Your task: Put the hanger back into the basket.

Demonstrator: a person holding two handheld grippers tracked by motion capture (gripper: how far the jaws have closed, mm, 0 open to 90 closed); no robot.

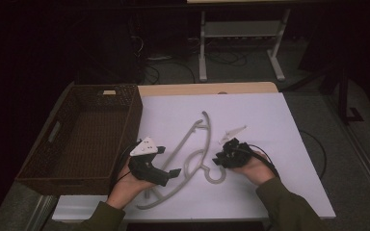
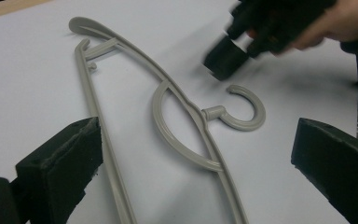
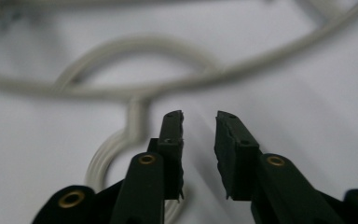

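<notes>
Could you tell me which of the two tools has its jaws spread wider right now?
The left tool: its jaws stand far apart, framing the grey hanger. The right tool shows just a narrow gap.

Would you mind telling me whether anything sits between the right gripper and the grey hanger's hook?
Nothing visible does. The right gripper hovers right beside the hanger, its fingers slightly apart just above the hook, with bare white table between them.
</notes>
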